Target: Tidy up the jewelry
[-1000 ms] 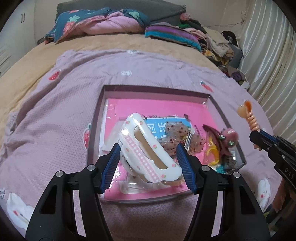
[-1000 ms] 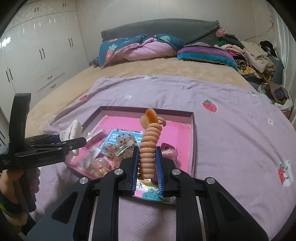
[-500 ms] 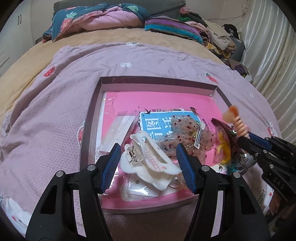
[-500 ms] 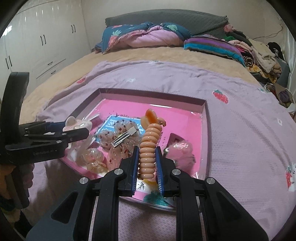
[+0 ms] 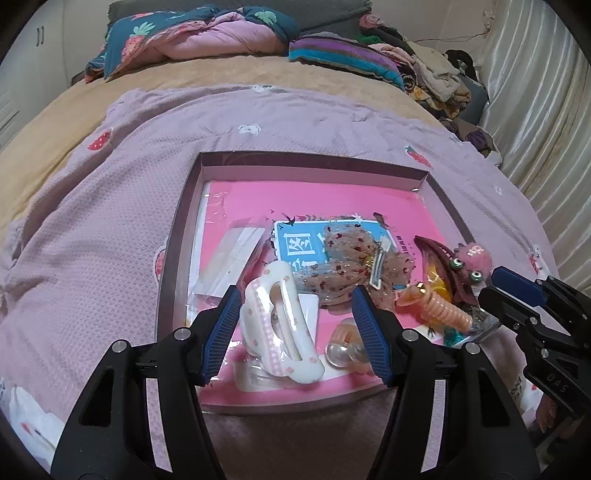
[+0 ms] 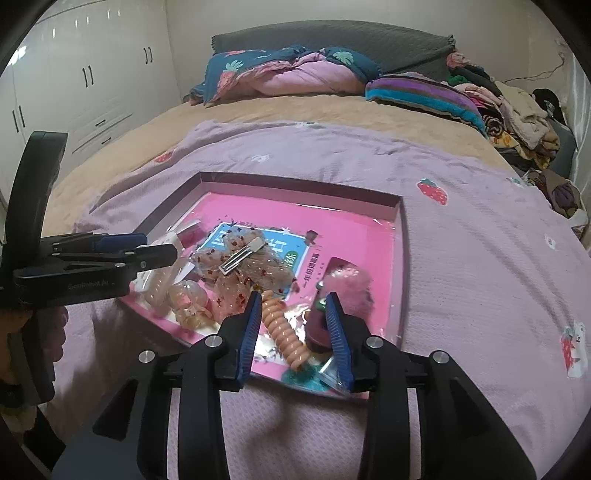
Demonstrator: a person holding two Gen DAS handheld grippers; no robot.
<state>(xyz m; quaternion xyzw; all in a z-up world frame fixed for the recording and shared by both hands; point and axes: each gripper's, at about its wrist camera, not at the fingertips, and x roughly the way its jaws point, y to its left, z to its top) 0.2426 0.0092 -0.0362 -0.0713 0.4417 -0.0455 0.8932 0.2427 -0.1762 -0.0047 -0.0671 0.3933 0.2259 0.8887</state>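
Note:
A shallow box with a pink floor (image 5: pixel 325 210) (image 6: pixel 354 225) lies on the purple blanket. My left gripper (image 5: pixel 295 328) is open; a white hair claw with pink dots (image 5: pixel 280 325) lies in the box between its fingers. My right gripper (image 6: pixel 293 330) is open over the box's near right corner; an orange spiral hair coil (image 6: pixel 284 332) (image 5: pixel 439 306) lies between its fingers. A sheer speckled bow with a metal clip (image 5: pixel 354 266) (image 6: pixel 243 258) and a pink fuzzy hair clip (image 5: pixel 469 258) (image 6: pixel 347 284) also lie in the box.
The purple strawberry blanket (image 5: pixel 110 229) (image 6: pixel 480 258) covers a tan bed. Pillows and folded quilts (image 5: pixel 207 33) lie at the headboard, a heap of clothes (image 6: pixel 517 110) at the far right. White wardrobes (image 6: pixel 74 81) stand on the left, curtains (image 5: pixel 546 110) on the right.
Both grippers came down to the box. The left let the white claw fall into it. The right opened and the orange coil now lies in the box.

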